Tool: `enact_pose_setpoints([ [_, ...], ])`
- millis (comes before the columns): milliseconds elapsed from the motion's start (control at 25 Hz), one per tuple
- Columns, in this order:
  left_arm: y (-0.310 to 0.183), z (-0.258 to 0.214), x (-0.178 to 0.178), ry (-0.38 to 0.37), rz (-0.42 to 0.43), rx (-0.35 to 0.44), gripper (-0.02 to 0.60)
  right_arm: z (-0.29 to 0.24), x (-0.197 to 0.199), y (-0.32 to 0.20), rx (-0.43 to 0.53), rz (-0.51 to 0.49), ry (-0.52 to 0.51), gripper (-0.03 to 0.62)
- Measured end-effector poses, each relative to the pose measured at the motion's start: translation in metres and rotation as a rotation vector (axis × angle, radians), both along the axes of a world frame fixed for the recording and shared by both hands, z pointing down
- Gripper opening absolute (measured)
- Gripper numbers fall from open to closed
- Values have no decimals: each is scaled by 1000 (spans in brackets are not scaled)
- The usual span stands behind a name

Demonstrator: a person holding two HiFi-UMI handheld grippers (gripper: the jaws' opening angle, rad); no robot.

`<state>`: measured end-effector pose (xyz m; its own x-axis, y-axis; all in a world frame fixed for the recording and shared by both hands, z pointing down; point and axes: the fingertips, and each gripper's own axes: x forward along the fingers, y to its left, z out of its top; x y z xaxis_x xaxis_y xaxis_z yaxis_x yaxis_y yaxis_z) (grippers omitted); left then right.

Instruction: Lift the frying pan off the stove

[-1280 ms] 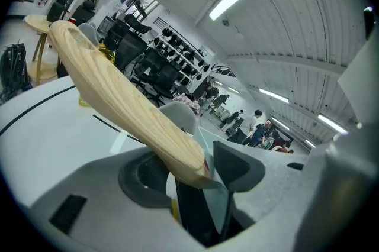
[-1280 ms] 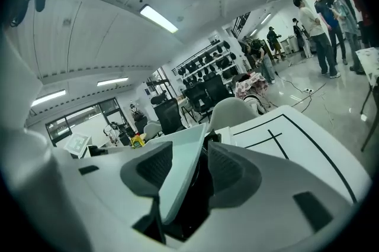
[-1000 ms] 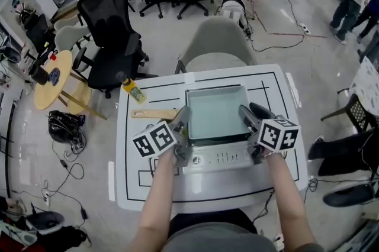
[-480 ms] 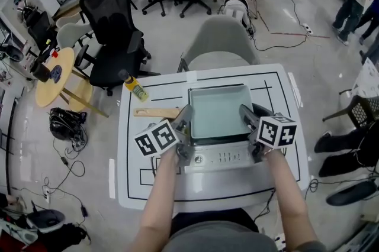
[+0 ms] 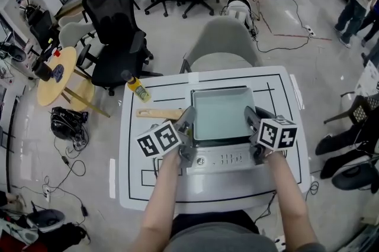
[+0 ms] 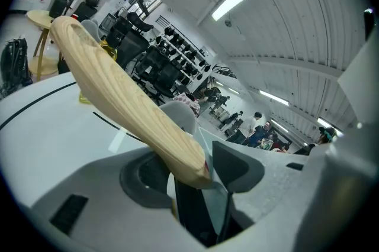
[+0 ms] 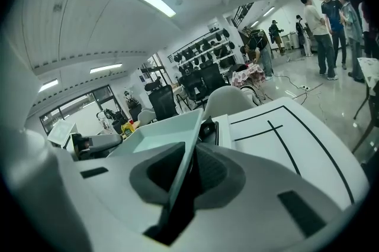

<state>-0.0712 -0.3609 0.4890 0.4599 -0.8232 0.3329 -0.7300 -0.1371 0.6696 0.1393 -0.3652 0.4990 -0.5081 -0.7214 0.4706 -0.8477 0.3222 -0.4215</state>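
At the left of the white, black-lined table (image 5: 284, 177) a small yellow bottle (image 5: 137, 90) is seen, well apart from the work. Next, the long pale wooden handle (image 5: 157, 114) of the square, pale-green frying pan (image 5: 220, 115) is pointed leftward. The pan itself is seated on the flat silver stove (image 5: 225, 158) in the table's middle.

The left gripper (image 5: 187, 118) is set at the handle's root. Its jaws are held wide, with the pan's left wall between them, and no pinch can be made out. The right gripper (image 5: 253, 118) is placed over the pan's right wall with its jaws closing. A dark slit is shown beside the wall, so the pads are judged not yet tight.

The grasp is thus the step in hand. A firm hold on both sides is called for next, then a level, straight-up lift.

Counted: one bottle, one pan with one handle, one stove, two grippers.
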Motion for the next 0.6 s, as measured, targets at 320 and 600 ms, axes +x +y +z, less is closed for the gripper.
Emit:
enact_pose_setpoints([
  [320, 1, 3, -1, 7, 5, -6, 212, 4, 0, 2, -6, 14, 2, 41],
  [600, 5, 2, -1, 20, 16, -13, 207, 2, 1, 4, -7, 24, 0, 38],
])
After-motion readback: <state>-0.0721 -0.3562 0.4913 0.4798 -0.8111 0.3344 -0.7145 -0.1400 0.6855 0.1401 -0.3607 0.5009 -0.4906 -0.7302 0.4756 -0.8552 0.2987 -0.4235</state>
